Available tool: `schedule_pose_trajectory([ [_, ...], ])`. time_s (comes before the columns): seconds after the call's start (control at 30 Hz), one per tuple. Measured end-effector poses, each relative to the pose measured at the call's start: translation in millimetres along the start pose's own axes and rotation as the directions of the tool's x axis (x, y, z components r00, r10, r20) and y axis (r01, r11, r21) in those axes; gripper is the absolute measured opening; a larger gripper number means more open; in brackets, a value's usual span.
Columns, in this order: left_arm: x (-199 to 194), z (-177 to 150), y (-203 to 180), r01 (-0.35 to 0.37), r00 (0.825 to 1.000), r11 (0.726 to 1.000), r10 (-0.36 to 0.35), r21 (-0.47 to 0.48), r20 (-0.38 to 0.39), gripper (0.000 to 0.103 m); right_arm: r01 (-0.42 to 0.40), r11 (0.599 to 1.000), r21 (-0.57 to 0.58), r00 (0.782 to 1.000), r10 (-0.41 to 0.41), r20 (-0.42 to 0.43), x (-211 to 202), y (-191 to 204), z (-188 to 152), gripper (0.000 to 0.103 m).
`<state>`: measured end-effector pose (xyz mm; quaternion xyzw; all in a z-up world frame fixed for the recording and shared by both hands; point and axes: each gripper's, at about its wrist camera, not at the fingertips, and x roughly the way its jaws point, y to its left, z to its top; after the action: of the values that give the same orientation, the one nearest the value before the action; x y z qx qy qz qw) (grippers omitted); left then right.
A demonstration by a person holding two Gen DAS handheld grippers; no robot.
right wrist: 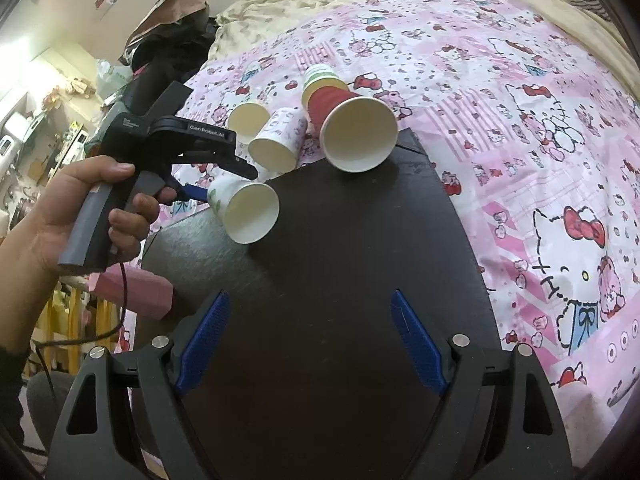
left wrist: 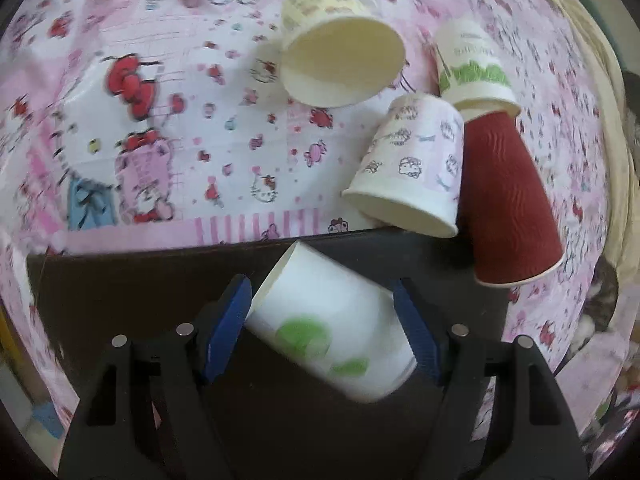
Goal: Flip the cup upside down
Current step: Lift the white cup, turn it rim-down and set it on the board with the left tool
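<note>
The left wrist view is smeared by motion blur, so the print on the white paper cup with green blotches [left wrist: 332, 328] cannot be read, and its base end runs soft against the black board [left wrist: 120, 280] beneath. In the right wrist view most of that cup's wall is hidden behind the black handle of the left gripper [right wrist: 200, 194]; only its open mouth and a sliver of green show. The far green-and-white paper cup [left wrist: 472, 68] is half covered by the ribbed red paper cup [left wrist: 508, 200] nested against it.

The left gripper's [left wrist: 324, 328] blue finger pads [left wrist: 224, 336] press on both sides of the white cup, closed to its width, holding it tilted on its side above the board with the mouth toward the upper left; it appears lifted clear, though blur makes this uncertain. The right gripper [right wrist: 312, 344] has its blue fingers [right wrist: 204, 340] spread wide over the board, gripping nothing.

A cream paper cup [left wrist: 340, 48] and a pale sheep-patterned paper cup [left wrist: 408, 168] lie on their sides on the pink cartoon-cat bedsheet [left wrist: 160, 80].
</note>
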<state>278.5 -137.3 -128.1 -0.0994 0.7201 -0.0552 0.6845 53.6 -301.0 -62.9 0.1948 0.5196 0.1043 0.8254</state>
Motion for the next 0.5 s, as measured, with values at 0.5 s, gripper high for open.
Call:
schedule_pose_trajectory([
  [0.5,3,-32,55,0.204,0.977,0.808,-0.134,-0.552,0.165,0.078,-0.092,0.996,0.012,0.996,0.092,0.017,-14,1,-1,0.085],
])
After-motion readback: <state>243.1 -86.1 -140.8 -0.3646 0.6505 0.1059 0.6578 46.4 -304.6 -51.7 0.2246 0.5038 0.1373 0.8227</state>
